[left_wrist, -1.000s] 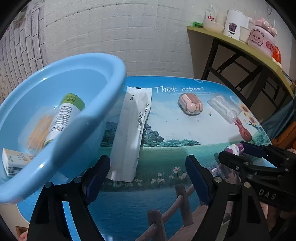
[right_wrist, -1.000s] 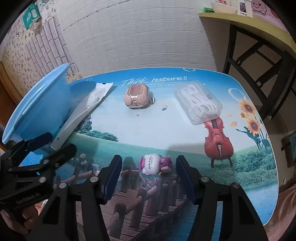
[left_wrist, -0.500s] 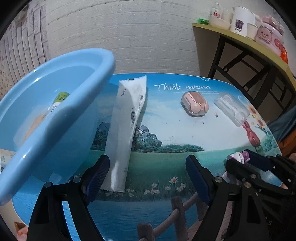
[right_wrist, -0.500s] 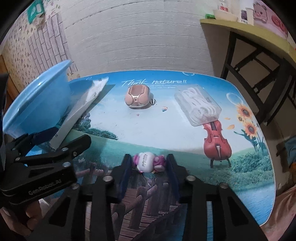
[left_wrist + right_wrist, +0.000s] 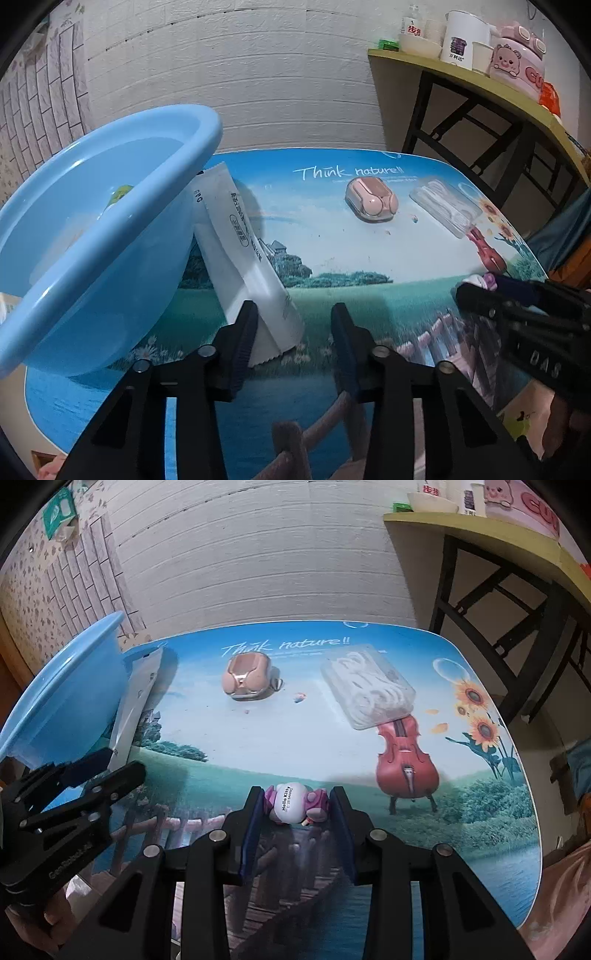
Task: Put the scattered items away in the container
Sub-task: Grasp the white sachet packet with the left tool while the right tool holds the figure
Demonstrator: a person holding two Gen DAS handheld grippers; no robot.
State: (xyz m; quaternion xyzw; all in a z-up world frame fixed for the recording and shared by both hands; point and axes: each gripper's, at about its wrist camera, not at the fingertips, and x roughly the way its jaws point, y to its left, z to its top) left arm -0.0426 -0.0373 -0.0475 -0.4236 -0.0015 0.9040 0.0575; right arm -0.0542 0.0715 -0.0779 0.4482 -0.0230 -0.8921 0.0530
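Right gripper (image 5: 297,808) has its fingers pressed on both sides of the Hello Kitty figurine (image 5: 293,805), which sits on the printed table mat (image 5: 258,738) well to the right of the blue basin (image 5: 92,236). Left gripper (image 5: 291,332) is part open, its fingers either side of the bottom end of the white sachet (image 5: 243,266); whether the pads touch it cannot be told. The sachet leans against the basin's right wall, upper end by the rim.

Handling, as a guess: figurine looks small, light, hard plastic with rounded slick sides, so it could squirt out of flat pads; a grip across the body middle, as now, seems best. Sachet looks thin, soft and floppy; pinch near the lower serrated edge and expect it to droop.

The pink case (image 5: 371,201) and the clear earphone box (image 5: 369,688) lie farther from the basin, toward the wall, untouched.

Versus a second ago: right fingers were wide apart around the figurine, now closed on it. Left fingers were spread wide near the sachet, now narrowed about its end. The basin fills more of the left view than before.
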